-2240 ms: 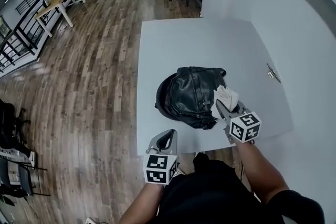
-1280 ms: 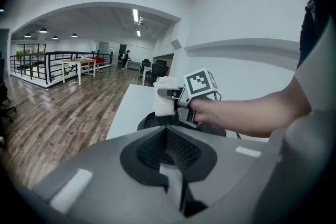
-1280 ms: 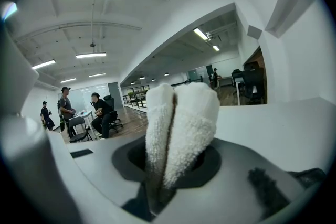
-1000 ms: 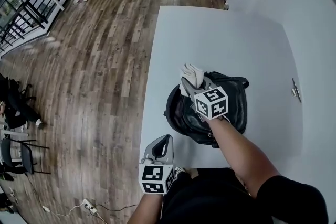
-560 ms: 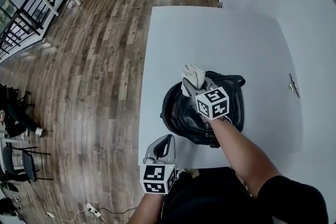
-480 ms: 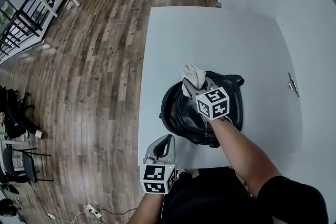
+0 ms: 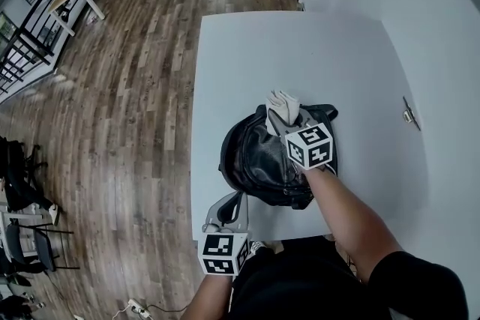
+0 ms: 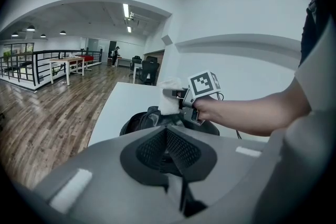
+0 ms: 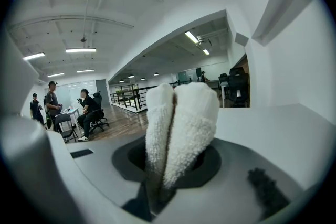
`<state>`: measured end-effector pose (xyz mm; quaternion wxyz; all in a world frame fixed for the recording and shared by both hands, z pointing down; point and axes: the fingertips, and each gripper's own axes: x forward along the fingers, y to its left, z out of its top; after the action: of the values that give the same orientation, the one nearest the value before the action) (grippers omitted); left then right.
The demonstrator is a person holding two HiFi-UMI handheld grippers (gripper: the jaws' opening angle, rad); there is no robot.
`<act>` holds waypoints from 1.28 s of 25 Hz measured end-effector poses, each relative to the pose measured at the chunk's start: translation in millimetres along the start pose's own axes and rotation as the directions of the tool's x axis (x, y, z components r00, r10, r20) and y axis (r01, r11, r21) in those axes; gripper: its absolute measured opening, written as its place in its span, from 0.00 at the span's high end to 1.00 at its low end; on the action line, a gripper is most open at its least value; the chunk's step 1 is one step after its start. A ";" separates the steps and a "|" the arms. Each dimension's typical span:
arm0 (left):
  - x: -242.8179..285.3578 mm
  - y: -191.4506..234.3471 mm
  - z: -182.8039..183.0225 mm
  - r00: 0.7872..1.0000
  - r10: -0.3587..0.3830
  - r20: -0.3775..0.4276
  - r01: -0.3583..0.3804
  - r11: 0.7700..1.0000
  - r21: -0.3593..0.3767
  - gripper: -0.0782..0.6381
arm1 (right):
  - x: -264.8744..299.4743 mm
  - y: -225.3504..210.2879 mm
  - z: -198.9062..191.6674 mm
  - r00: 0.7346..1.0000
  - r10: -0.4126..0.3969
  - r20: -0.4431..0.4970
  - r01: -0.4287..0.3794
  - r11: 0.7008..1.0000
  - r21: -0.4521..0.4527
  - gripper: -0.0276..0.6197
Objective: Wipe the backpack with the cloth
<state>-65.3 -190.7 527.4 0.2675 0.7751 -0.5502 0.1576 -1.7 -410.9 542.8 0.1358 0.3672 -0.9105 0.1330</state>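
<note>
- My right hand-held gripper (image 7: 291,124) grasps the folded white cloth (image 7: 283,107) at the far edge of the black backpack (image 7: 255,161).
- The backpack lies on the tabletop (image 7: 247,49).
- My left hand-held gripper (image 7: 232,204) is clenched on nothing, by the tabletop's near edge.

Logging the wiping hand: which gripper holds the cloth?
The right gripper: its jaws are shut on the white cloth over the black backpack. The left gripper is shut on nothing.

No word, number or brand can be read anywhere. The only print is black-and-white square patterns on the right marker cube (image 7: 309,145) behind the right claw (image 7: 289,122) and the left marker cube (image 7: 223,252) behind the left claw (image 7: 235,198). These patterns spell nothing.
</note>
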 end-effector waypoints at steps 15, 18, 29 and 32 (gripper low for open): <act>17.3 -32.1 12.0 0.999 -0.054 0.003 0.054 0.997 0.046 0.88 | -51.4 -64.0 3.1 0.992 -0.122 0.029 0.121 0.992 0.018 0.82; 18.4 -41.1 14.8 0.998 -0.066 -0.002 0.066 0.996 0.056 0.88 | -62.1 -73.4 6.3 0.990 -0.141 0.033 0.140 0.990 0.021 0.82; 28.2 -67.1 16.1 0.993 -0.117 -0.017 0.119 0.988 0.095 0.88 | -94.3 -102.4 5.0 0.978 -0.201 0.045 0.200 0.979 0.028 0.82; 31.4 -76.4 16.2 0.991 -0.136 -0.019 0.137 0.985 0.107 0.88 | -104.8 -111.7 4.4 0.974 -0.223 0.046 0.222 0.975 0.029 0.82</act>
<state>16.3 -205.2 512.9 0.2384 0.8235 -0.4848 0.1731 149.1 -423.7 518.4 0.1232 0.4714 -0.8652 0.1186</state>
